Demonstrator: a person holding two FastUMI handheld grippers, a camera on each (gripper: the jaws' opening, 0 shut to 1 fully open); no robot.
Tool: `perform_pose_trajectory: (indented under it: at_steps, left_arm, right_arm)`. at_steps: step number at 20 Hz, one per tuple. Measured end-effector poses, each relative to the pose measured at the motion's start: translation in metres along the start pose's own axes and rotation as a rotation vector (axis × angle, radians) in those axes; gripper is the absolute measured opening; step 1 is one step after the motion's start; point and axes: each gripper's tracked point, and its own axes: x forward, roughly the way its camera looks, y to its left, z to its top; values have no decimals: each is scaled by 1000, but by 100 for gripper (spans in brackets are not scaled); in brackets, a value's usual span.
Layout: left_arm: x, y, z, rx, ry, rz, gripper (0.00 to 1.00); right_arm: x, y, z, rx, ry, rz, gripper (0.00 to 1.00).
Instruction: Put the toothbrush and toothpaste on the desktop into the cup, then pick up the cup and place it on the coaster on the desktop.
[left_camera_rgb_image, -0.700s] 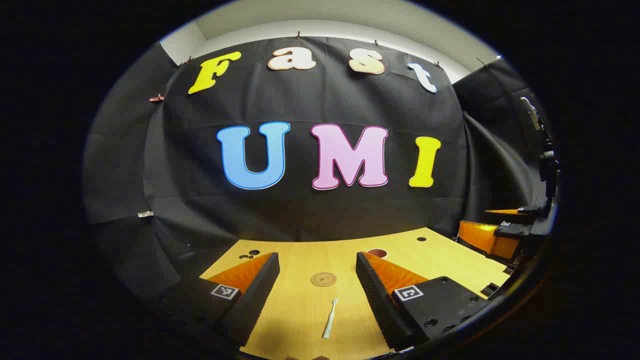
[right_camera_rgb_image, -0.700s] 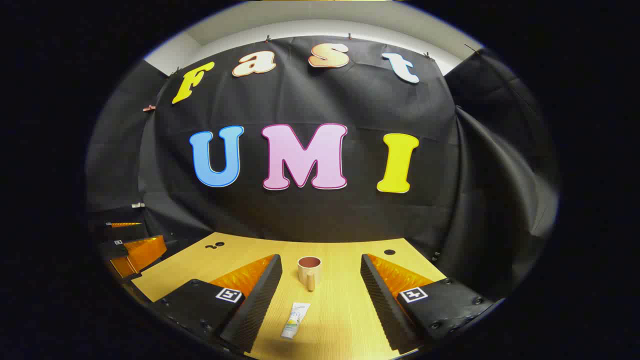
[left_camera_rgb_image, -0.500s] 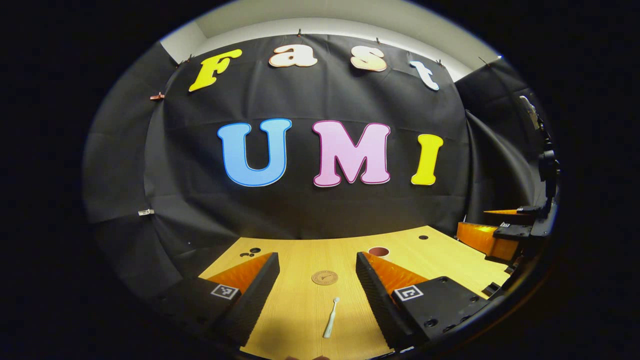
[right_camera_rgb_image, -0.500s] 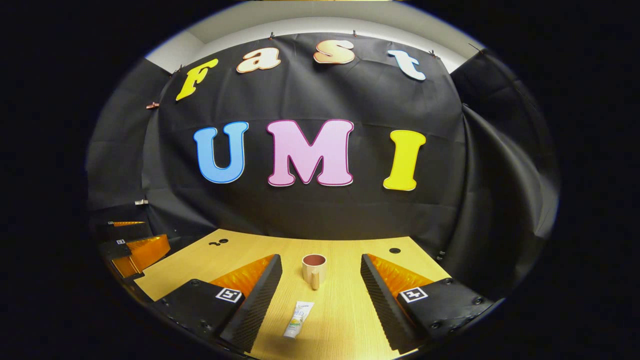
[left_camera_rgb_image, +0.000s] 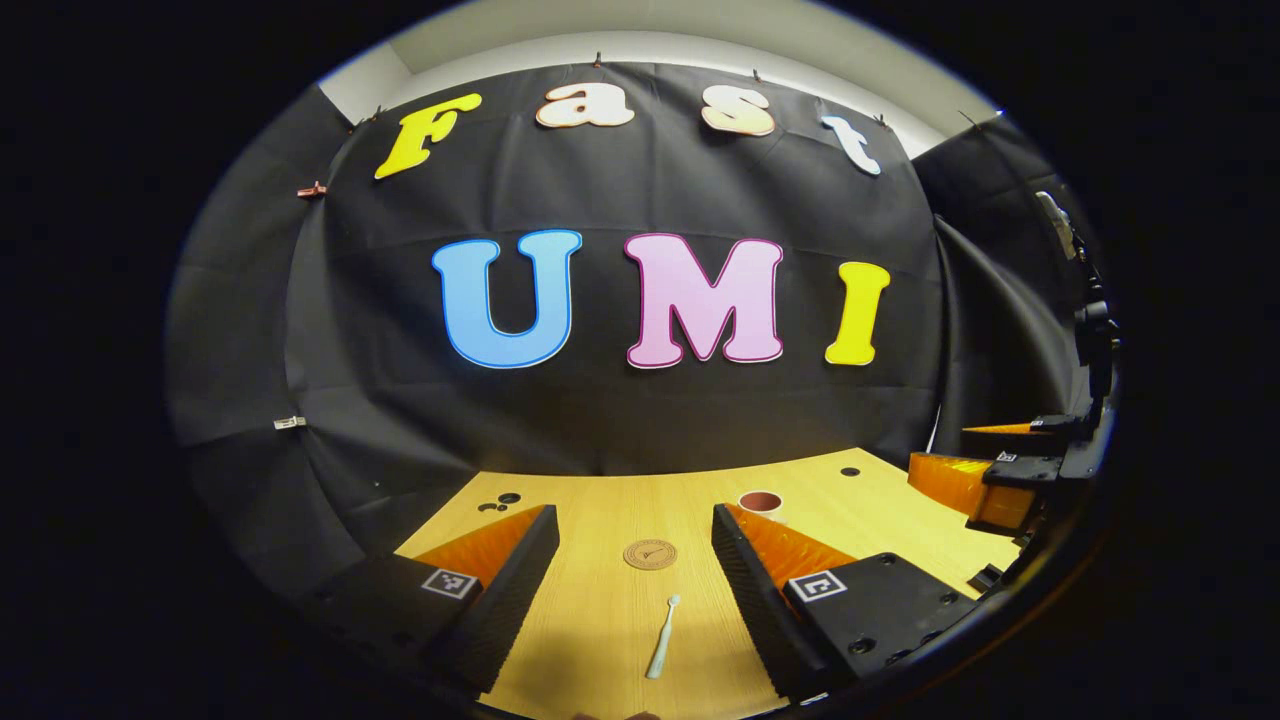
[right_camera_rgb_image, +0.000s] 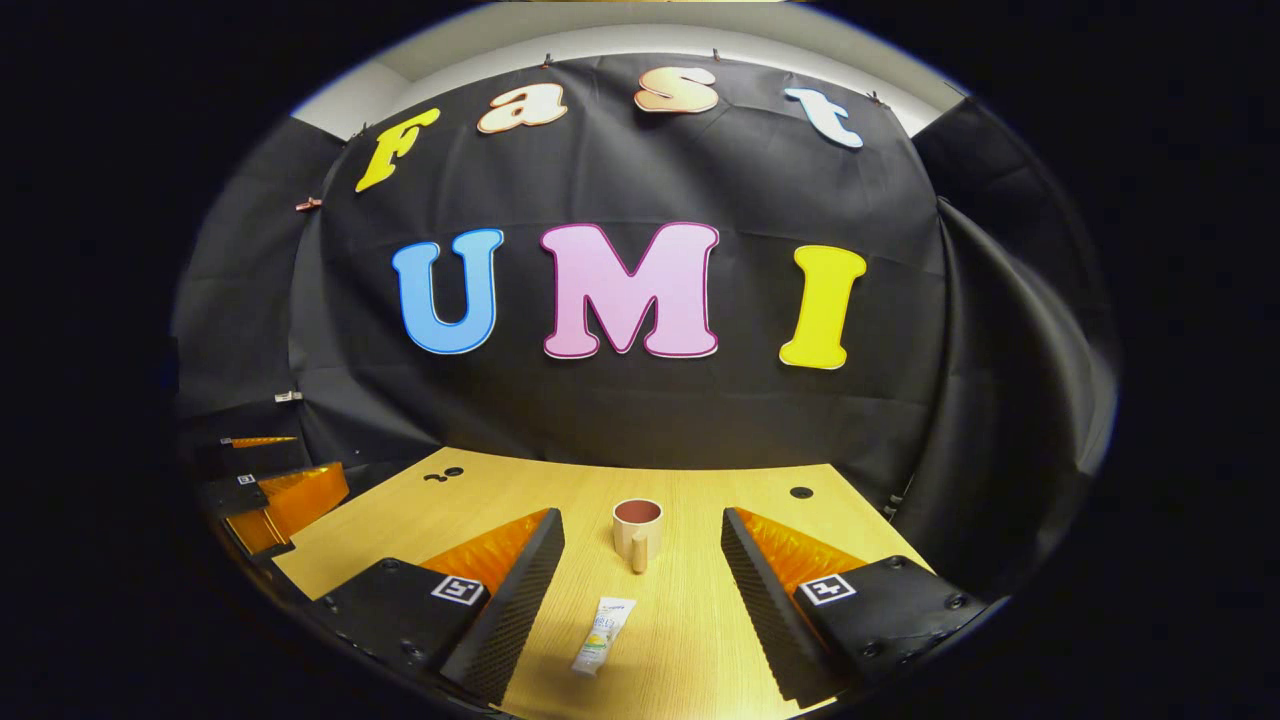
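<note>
Wooden tabletop (right_camera_rgb_image: 700, 640): white toothbrush (left_camera_rgb_image: 660, 637), cork coaster (left_camera_rgb_image: 650, 554), beige cup (right_camera_rgb_image: 637, 529), toothpaste (right_camera_rgb_image: 601, 637) mid-table, its label unreadable. Left gripper (left_camera_rgb_image: 631, 590), right gripper (right_camera_rgb_image: 640, 590): jaws wide, empty.

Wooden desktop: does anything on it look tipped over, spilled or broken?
Nothing stands out. The beige cup stands upright; the white toothbrush, white toothpaste tube and round cork coaster lie flat, apart.

The left gripper (left_camera_rgb_image: 632, 570) hangs above the desktop with its jaws spread wide, nothing between them; the right gripper (right_camera_rgb_image: 640, 575) is likewise low, level and wide apart, empty; in the left gripper view it shows far right.
</note>
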Motion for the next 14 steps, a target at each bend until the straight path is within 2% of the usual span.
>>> perform_pose_trajectory:
  at_steps: [10,14]
  left_arm:
    - [5,2,-11,2,26,11,97]
    - [7,7,-18,-6,43,45,97]
  right_arm:
    - [18,4,-18,-8,72,15,97]
    - [35,6,-28,2,105,31,97]
